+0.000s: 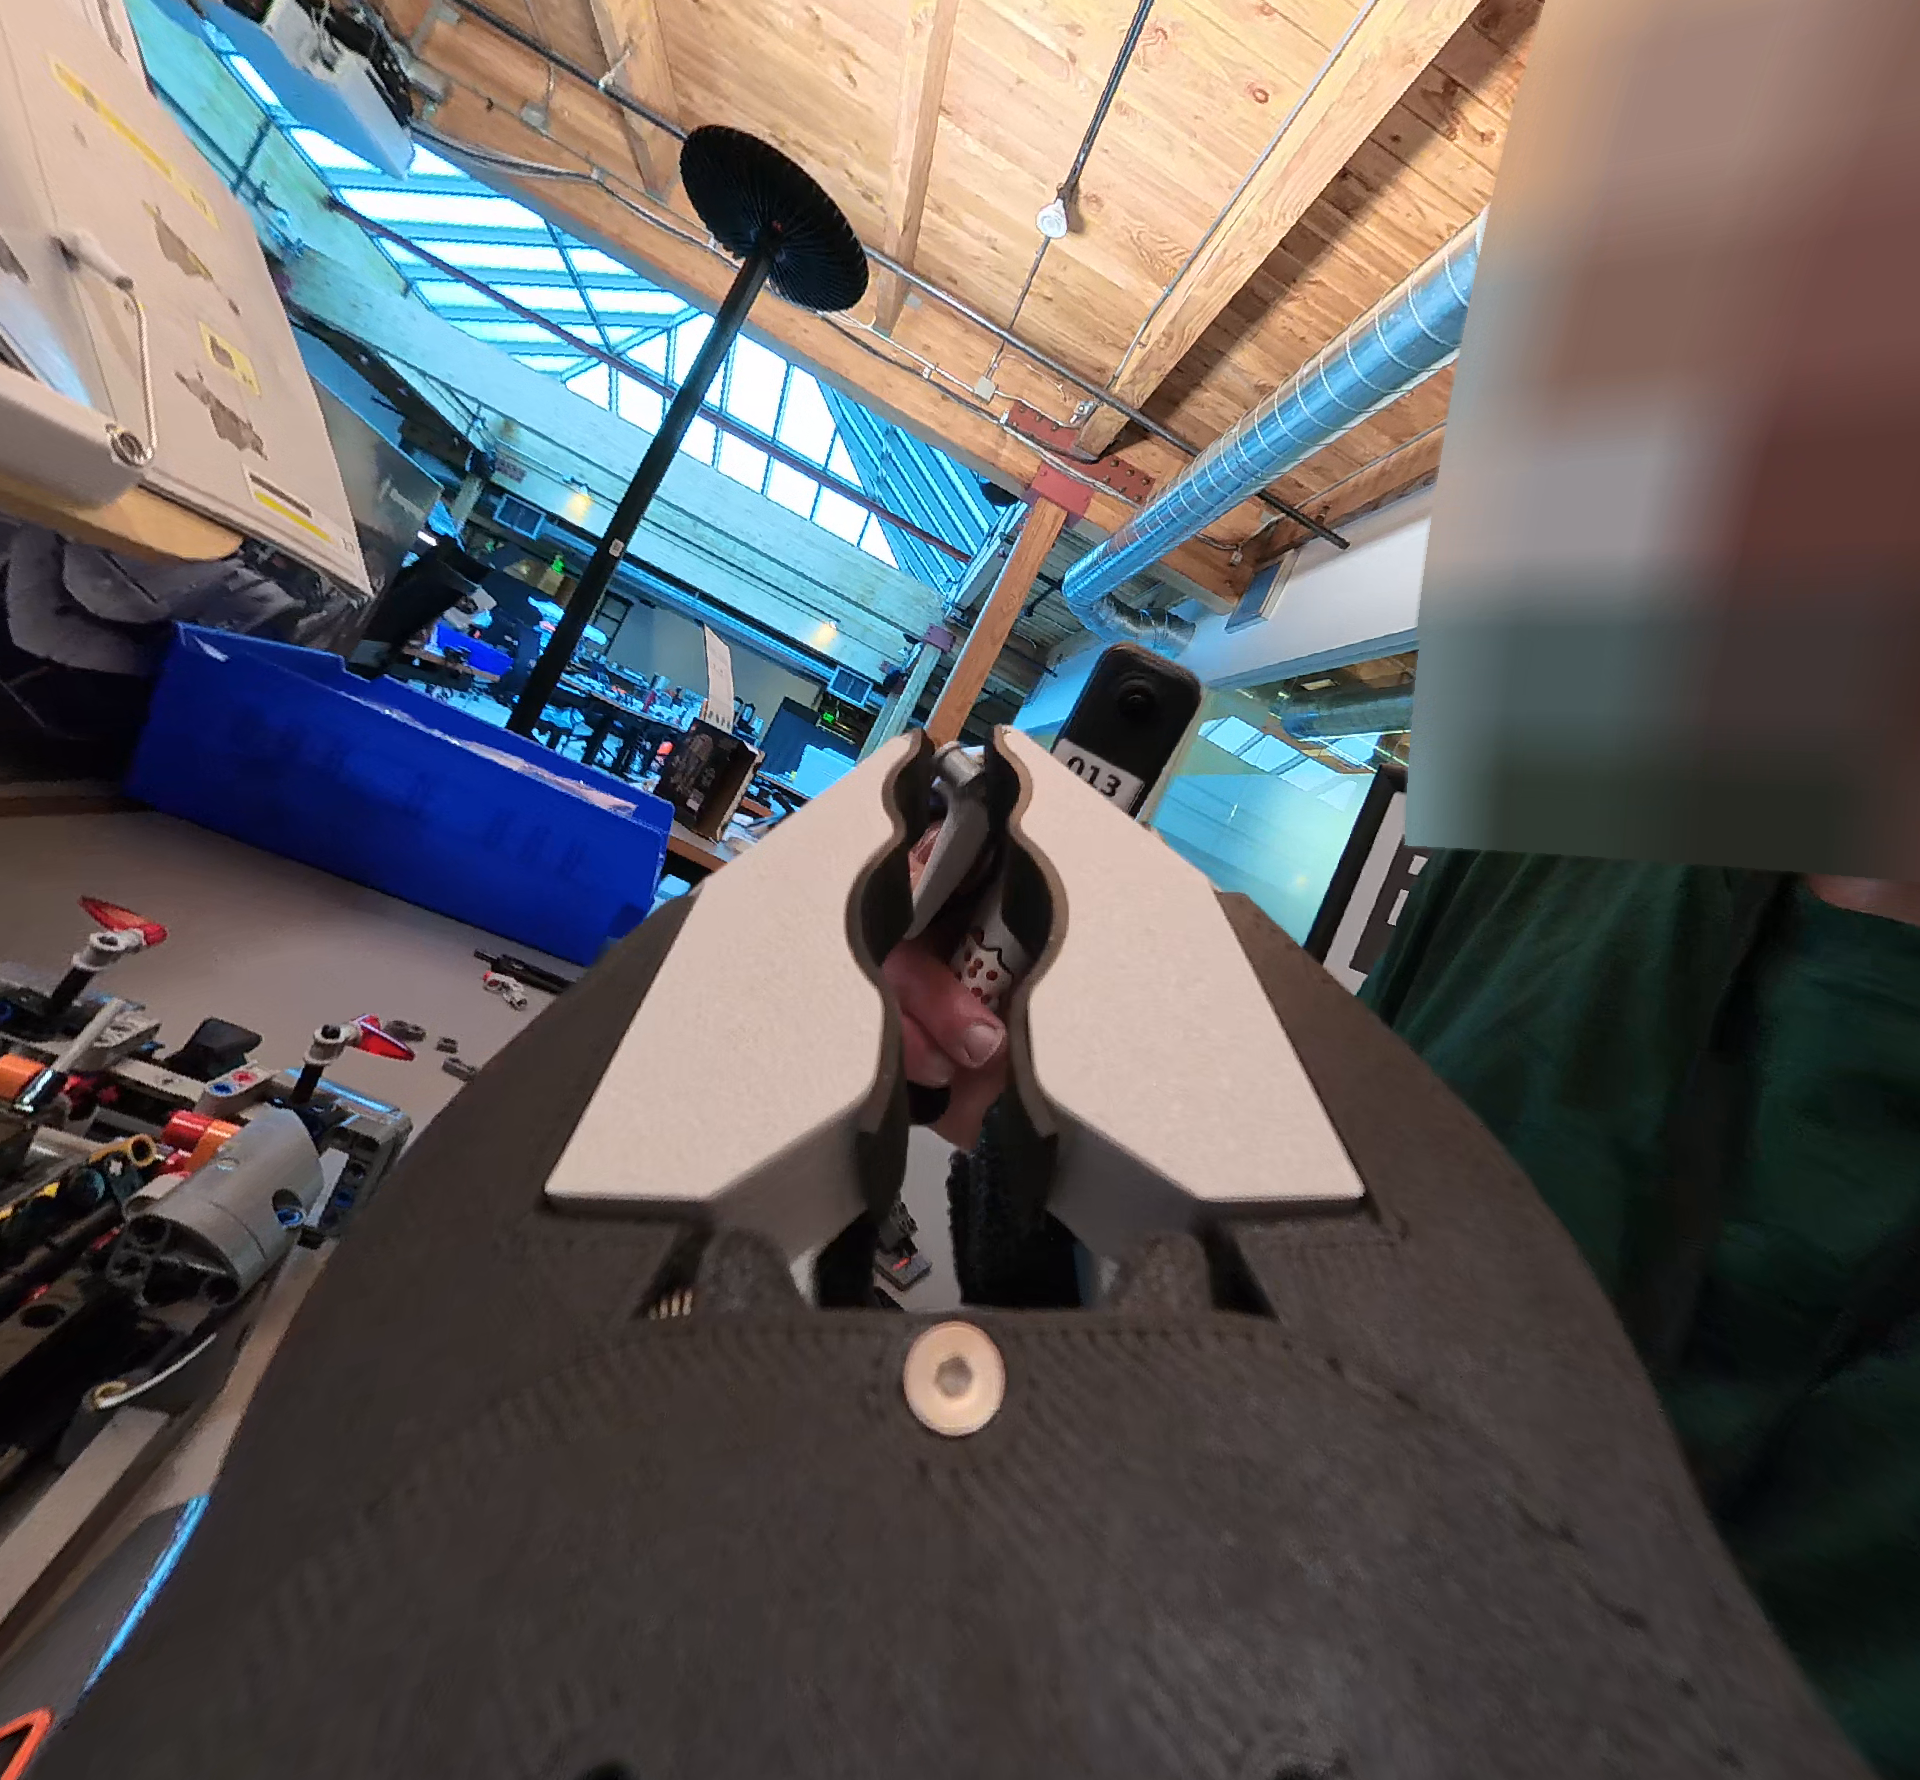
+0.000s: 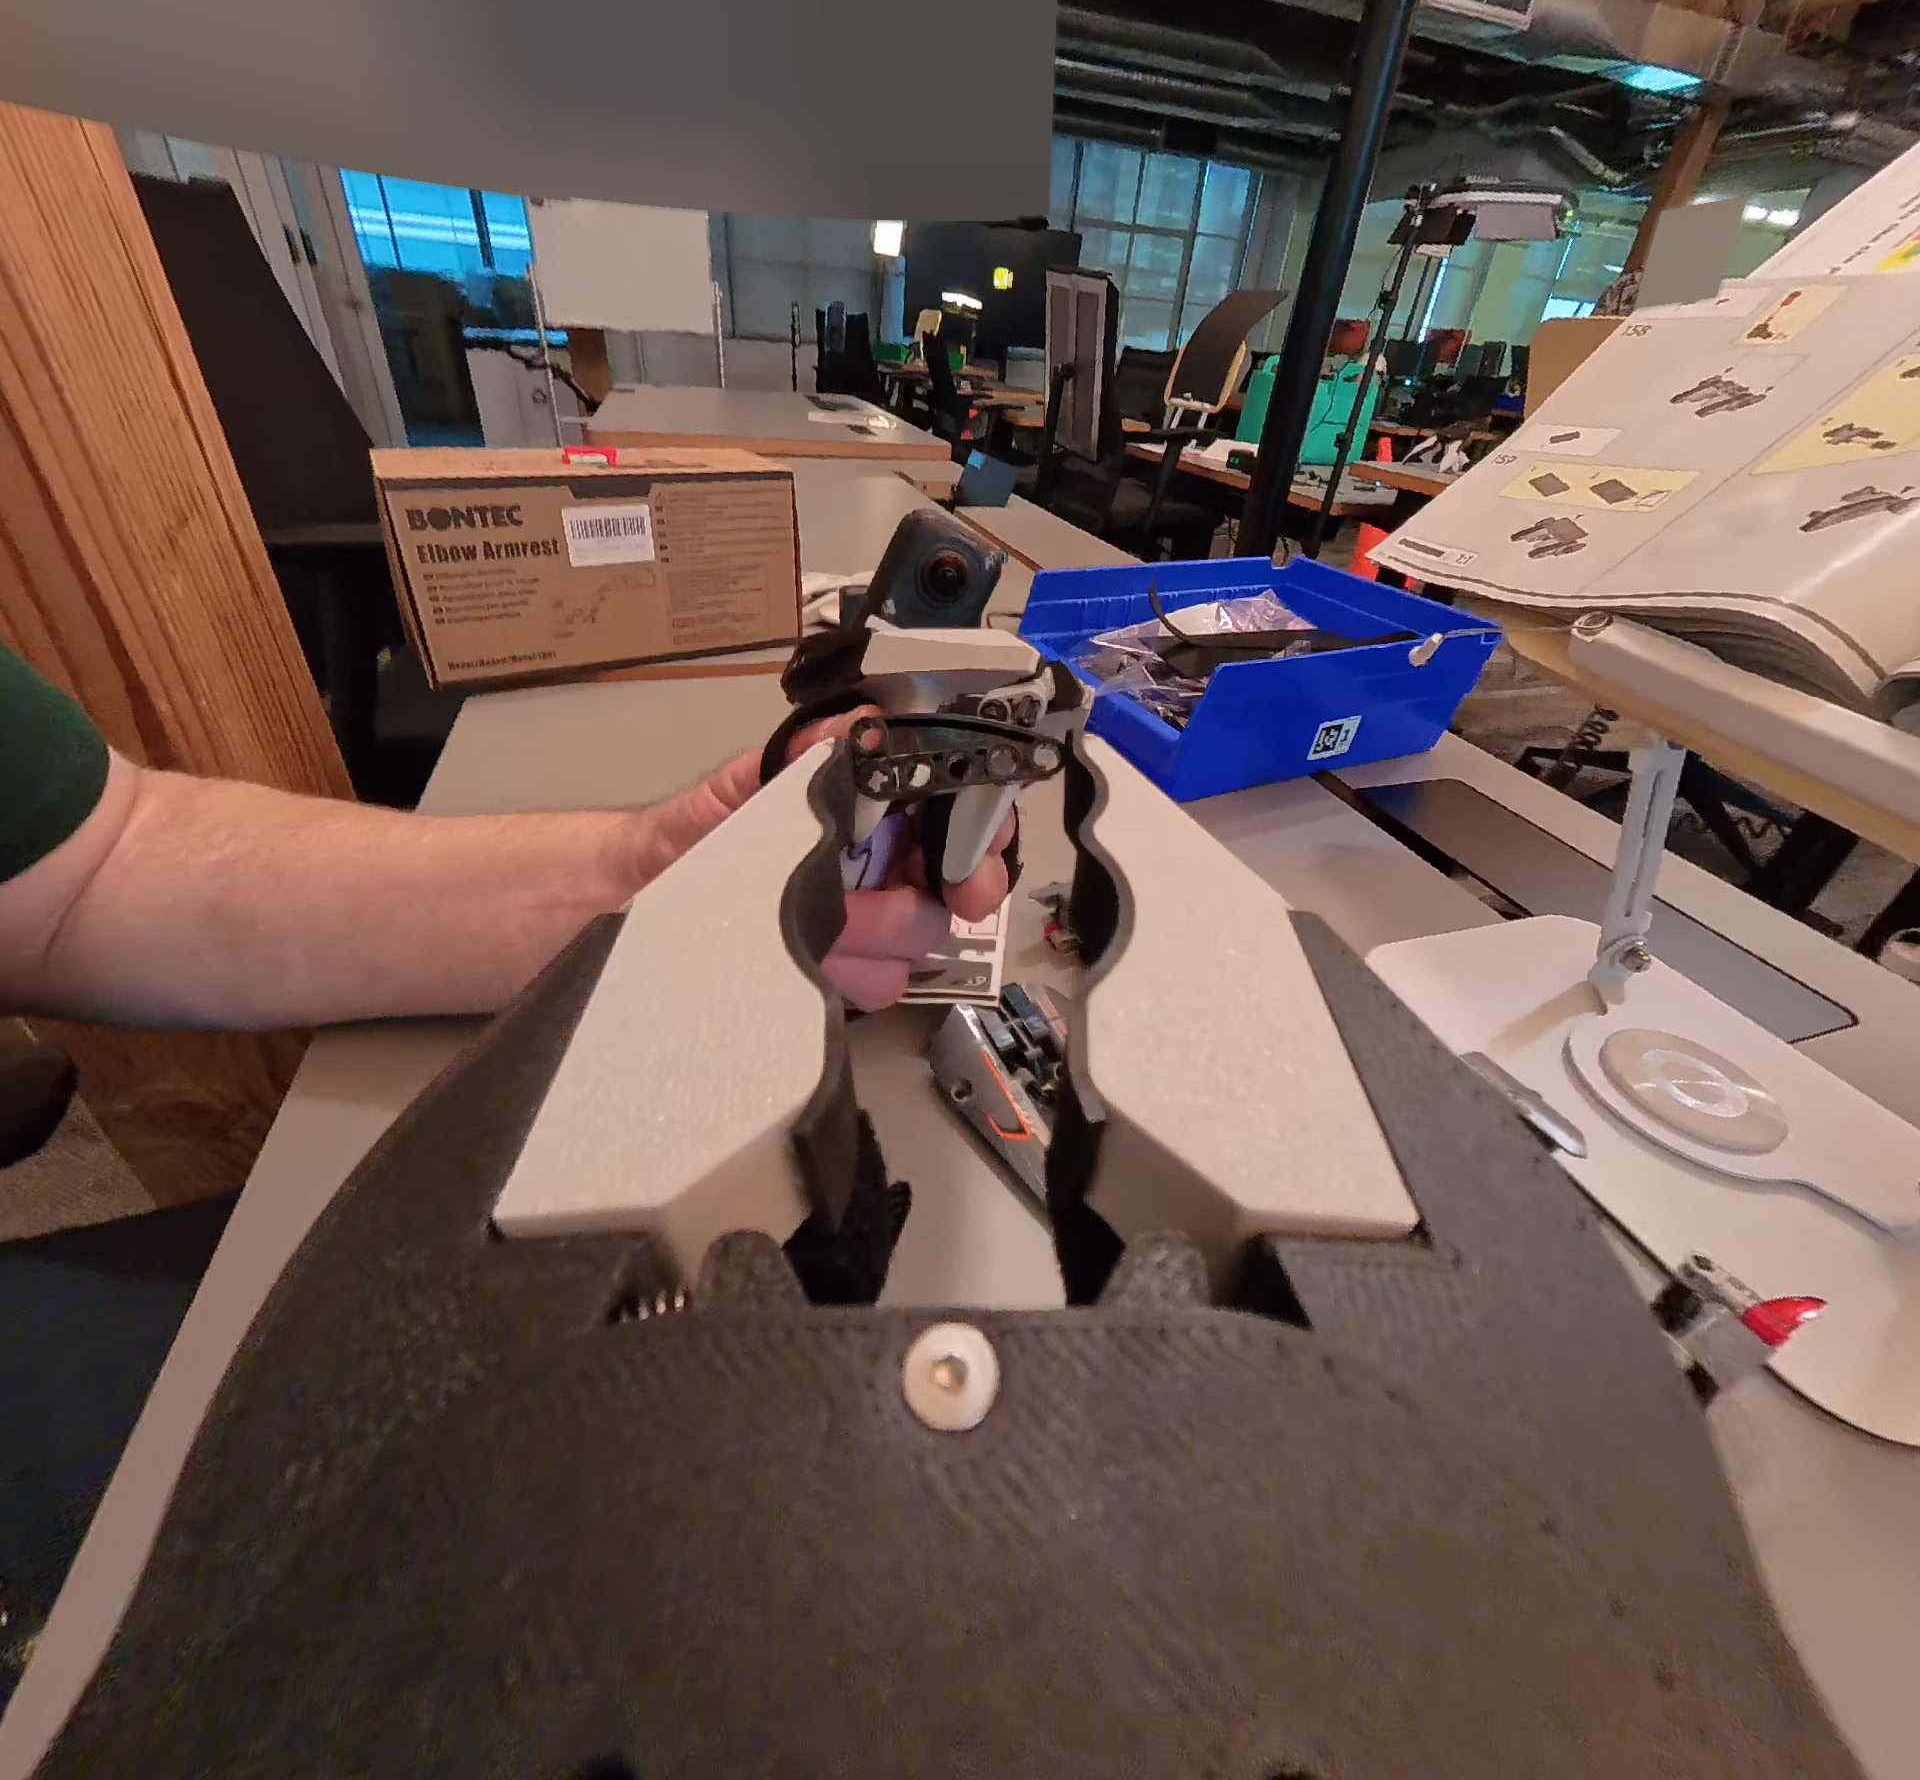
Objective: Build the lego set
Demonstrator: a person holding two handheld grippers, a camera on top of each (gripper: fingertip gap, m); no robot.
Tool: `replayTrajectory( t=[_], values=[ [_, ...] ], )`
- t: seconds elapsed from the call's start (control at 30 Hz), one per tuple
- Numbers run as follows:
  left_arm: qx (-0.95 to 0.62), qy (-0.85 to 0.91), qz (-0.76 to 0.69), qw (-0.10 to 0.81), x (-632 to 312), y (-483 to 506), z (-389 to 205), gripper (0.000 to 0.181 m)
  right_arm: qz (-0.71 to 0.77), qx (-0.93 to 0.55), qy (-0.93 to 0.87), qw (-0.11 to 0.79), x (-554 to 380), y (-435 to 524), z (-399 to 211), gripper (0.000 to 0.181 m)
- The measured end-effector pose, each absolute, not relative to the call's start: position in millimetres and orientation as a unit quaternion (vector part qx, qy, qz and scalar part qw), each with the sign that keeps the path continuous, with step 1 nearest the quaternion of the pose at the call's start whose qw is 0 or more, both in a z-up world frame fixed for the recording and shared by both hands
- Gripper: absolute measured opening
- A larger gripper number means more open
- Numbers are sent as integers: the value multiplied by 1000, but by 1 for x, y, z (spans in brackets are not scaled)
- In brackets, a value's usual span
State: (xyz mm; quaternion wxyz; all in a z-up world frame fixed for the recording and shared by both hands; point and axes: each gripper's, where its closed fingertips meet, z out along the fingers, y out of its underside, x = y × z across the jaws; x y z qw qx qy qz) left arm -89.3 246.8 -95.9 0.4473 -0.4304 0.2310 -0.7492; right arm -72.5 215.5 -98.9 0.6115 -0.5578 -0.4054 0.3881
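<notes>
1. Right gripper [image 2: 951, 754], raised above the grey table [image 2: 582, 754]: jaws closed on a black beam [image 2: 935, 766] with a row of holes, pinched at its two ends between the tips.
2. Long axis of the beam lying crosswise from one jaw tip to the other, roughly level, its right end a touch higher; holed face turned toward the camera.
3. Left gripper [image 1: 961, 759], tipped upward toward the ceiling and facing the right one: jaws drawn narrow, with a thin wavy slot between them; impossible to tell whether anything is clamped there.
4. Partly built model [image 1: 187, 1169] resting on the table, well below the beam; blue bin [image 2: 1247, 722] and open instruction booklet [image 2: 1714, 483] farther back.
5. Risk, as a judgement: end-on pinch likely weak, so a sideways push while mating could pivot the beam or pop it out onto the table.
6. Further risk: two grippers close and nose to nose, so a hasty approach could knock the beam askew.
</notes>
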Motion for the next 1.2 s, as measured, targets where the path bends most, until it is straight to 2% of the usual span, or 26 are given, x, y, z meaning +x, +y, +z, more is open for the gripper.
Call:
replayTrajectory(
  t=[0.23,0.53,1.2],
  values=[
    [-423,220,-751,456,-93,247,-91,8,431,-544,-373,616,-77,215,-88,38],
    [-389,171,-803,419,-103,250,-84,8,386,-531,-399,640,-99,217,-83,39],
    [-370,145,-818,417,-112,252,-78,8,384,-504,-391,667,-109,219,-70,38]
  ],
)
